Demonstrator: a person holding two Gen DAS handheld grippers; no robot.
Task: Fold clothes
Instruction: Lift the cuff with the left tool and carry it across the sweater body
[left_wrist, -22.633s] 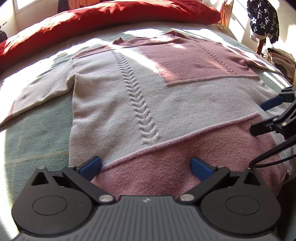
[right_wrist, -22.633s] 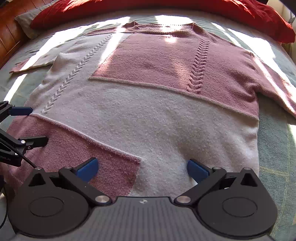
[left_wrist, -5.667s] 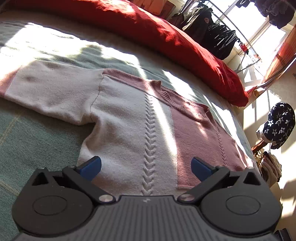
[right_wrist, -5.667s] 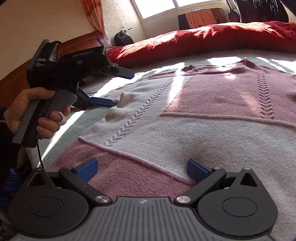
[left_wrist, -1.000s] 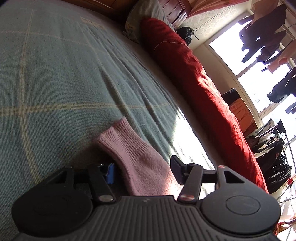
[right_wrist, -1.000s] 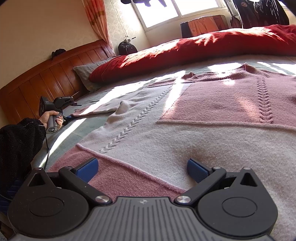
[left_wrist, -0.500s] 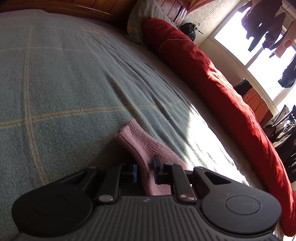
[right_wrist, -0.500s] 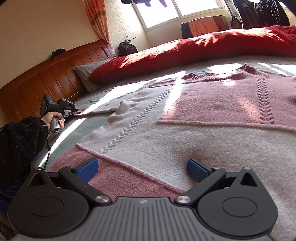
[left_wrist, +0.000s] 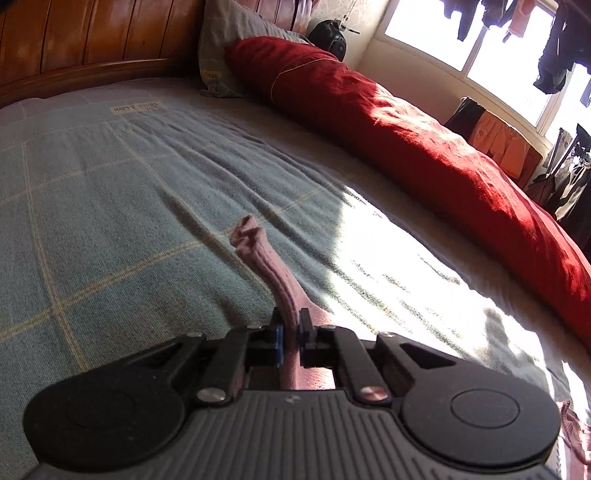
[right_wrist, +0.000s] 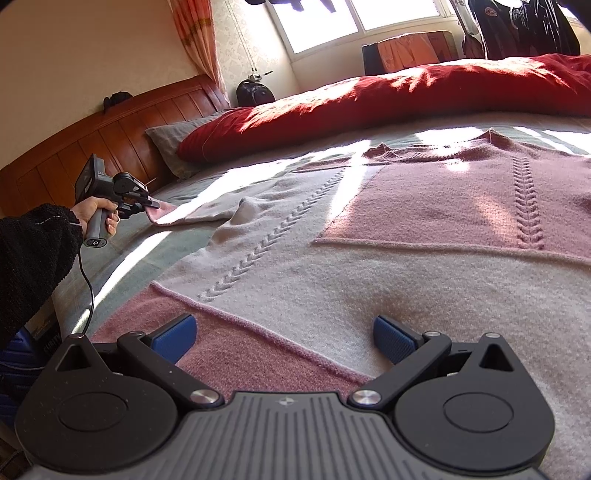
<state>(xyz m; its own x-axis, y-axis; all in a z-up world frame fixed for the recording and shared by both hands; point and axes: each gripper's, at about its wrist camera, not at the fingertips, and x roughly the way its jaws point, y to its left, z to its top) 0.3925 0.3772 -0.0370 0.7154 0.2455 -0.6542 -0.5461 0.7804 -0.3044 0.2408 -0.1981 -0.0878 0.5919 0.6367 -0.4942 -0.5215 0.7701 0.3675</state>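
Left tool (left_wrist: 290, 328) is pinching the sweater's (right_wrist: 369, 266) cuff (left_wrist: 255, 240), right tool (right_wrist: 284, 334) hovering open; next, sleeve needs carrying across the body.

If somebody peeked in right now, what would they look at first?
Probably the big pink and cream sweater spread flat across the bed, with sun stripes on it. Next, the left gripper pinching the sweater's pink cuff and holding it up off the green blanket. Behind lies a long red duvet, below the window.
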